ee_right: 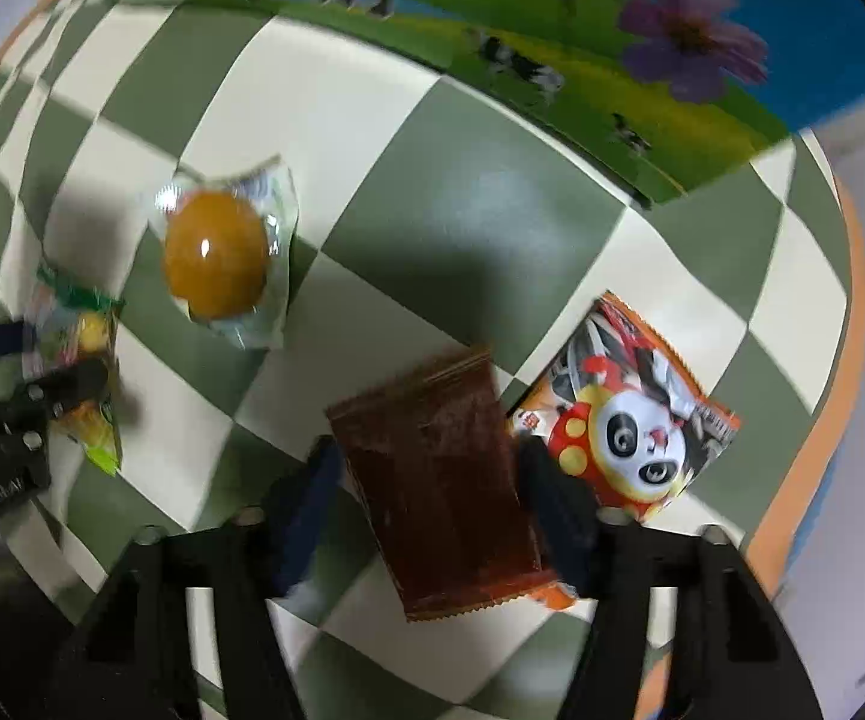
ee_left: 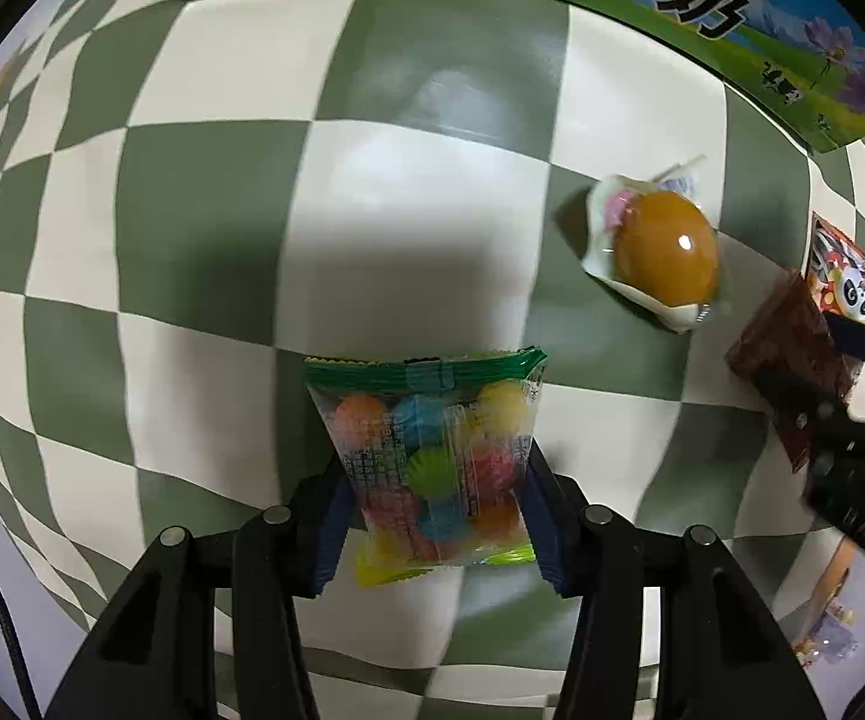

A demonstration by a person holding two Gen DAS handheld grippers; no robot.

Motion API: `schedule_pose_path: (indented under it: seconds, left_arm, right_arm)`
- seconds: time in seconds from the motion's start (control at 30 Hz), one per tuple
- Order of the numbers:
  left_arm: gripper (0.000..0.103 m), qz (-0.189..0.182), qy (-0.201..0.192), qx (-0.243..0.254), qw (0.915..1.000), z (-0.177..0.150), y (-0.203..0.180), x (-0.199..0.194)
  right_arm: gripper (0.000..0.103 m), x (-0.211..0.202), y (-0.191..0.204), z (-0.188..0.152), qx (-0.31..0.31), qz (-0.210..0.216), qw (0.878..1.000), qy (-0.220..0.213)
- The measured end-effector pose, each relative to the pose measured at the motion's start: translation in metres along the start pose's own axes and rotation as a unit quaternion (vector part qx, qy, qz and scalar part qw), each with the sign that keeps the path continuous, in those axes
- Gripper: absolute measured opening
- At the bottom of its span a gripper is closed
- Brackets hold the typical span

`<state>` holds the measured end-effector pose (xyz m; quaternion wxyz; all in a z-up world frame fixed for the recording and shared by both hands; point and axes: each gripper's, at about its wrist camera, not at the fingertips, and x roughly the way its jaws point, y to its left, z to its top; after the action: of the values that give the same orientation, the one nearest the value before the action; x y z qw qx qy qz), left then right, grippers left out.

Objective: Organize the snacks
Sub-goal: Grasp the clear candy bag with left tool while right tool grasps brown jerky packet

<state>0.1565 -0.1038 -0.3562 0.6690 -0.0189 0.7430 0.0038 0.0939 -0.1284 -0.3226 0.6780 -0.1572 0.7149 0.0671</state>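
Four snacks are out on the green-and-white checked cloth (ee_left: 210, 192), and one printed carton (ee_left: 732, 30) with cows and flowers stands along the far edge. The left gripper (ee_left: 435, 483) points down with its blue pads pressed against both sides of the one clear candy bag (ee_left: 432, 456), full of coloured balls. The right gripper (ee_right: 432, 480) has the single brown packet (ee_right: 438, 480) between its fingers; the right pad touches the packet's edge, but whether the left pad is on it I cannot tell through the blur. One egg-shaped orange snack in a clear wrapper (ee_left: 654, 252) lies alone between the two grippers. One panda-print packet (ee_right: 630, 420) lies just beside the brown packet, its corner tucked under it.
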Motion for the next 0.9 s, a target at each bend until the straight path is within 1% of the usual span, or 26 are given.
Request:
schedule_pose_path:
  seconds: [0.07, 0.13, 0.17, 0.2, 0.23, 0.27, 0.3, 0.33, 0.37, 0.4, 0.43, 0.47, 0.5, 0.57, 0.67, 0.7, 0.73, 0.77, 0.83, 0.9]
  left_arm:
    - [0.048, -0.002, 0.000, 0.006, 1.0000, -0.003, 0.000, 0.000]
    - [0.048, -0.005, 0.000, 0.013, 0.9999, -0.004, -0.003, 0.000]
    - [0.048, -0.006, 0.000, 0.017, 0.9998, -0.002, -0.003, 0.000]
    - [0.048, -0.007, -0.001, 0.023, 0.9997, -0.003, -0.005, 0.001]
    - [0.048, -0.007, -0.002, 0.029, 0.9995, 0.005, -0.004, 0.002]
    - [0.048, -0.008, -0.002, 0.034, 0.9994, 0.011, -0.002, 0.002]
    - [0.049, -0.010, -0.002, 0.039, 0.9992, 0.011, -0.004, 0.003]
    - [0.049, -0.013, -0.001, 0.042, 0.9990, 0.011, -0.005, 0.004]
    - [0.049, -0.016, -0.001, 0.044, 0.9989, 0.012, -0.004, 0.004]
    - [0.049, -0.020, 0.000, 0.046, 0.9987, 0.012, -0.004, 0.005]
    - [0.049, -0.025, 0.004, 0.049, 0.9985, 0.013, -0.003, 0.008]
    - [0.050, -0.028, 0.007, 0.051, 0.9983, 0.013, -0.003, 0.011]
    - [0.051, -0.031, 0.009, 0.054, 0.9980, 0.012, -0.003, 0.013]
    - [0.053, -0.036, 0.012, 0.058, 0.9976, 0.011, -0.006, 0.016]
    - [0.059, -0.042, 0.016, 0.059, 0.9972, 0.010, -0.010, 0.018]
    - [0.061, -0.045, 0.019, 0.056, 0.9972, 0.008, -0.010, 0.019]
    - [0.062, -0.049, 0.021, 0.053, 0.9972, 0.006, -0.009, 0.019]
    - [0.062, -0.051, 0.022, 0.051, 0.9971, 0.002, -0.008, 0.020]
    - [0.062, -0.056, 0.026, 0.049, 0.9969, 0.000, 0.001, 0.022]
    - [0.062, -0.063, 0.027, 0.041, 0.9968, -0.001, 0.003, 0.023]
  right_arm:
    - [0.047, -0.001, -0.011, -0.005, 0.060, 0.040, 0.997, -0.005]
    - [0.043, 0.000, -0.024, -0.014, 0.135, 0.096, 0.986, -0.005]
    - [0.043, 0.002, -0.030, -0.023, 0.184, 0.139, 0.973, -0.003]
    - [0.043, 0.005, -0.034, -0.029, 0.215, 0.167, 0.962, 0.000]
    - [0.043, 0.010, -0.037, -0.037, 0.248, 0.199, 0.948, 0.004]
    - [0.043, 0.016, -0.037, -0.043, 0.270, 0.224, 0.936, 0.013]
    - [0.044, 0.022, -0.037, -0.049, 0.288, 0.237, 0.928, 0.024]
    - [0.046, 0.025, -0.036, -0.053, 0.297, 0.235, 0.925, 0.030]
    - [0.056, 0.023, -0.035, -0.055, 0.296, 0.223, 0.928, 0.028]
    - [0.071, 0.017, -0.031, -0.056, 0.287, 0.201, 0.936, 0.017]
    - [0.076, 0.011, -0.027, -0.056, 0.275, 0.182, 0.944, 0.007]
    - [0.078, 0.002, -0.021, -0.055, 0.257, 0.164, 0.952, -0.006]
    - [0.079, -0.005, -0.013, -0.052, 0.231, 0.147, 0.962, -0.016]
    - [0.079, -0.007, 0.009, -0.046, 0.177, 0.122, 0.977, -0.009]
    - [0.077, 0.008, 0.030, -0.040, 0.134, 0.104, 0.985, 0.024]
    - [0.068, 0.013, 0.033, -0.040, 0.133, 0.089, 0.987, 0.028]
    - [0.062, 0.015, 0.032, -0.041, 0.143, 0.076, 0.986, 0.028]
    - [0.060, 0.016, 0.027, -0.043, 0.166, 0.075, 0.983, 0.022]
    - [0.060, 0.013, 0.004, -0.054, 0.257, 0.124, 0.958, 0.001]
    - [0.061, 0.013, -0.013, -0.065, 0.327, 0.180, 0.928, -0.005]
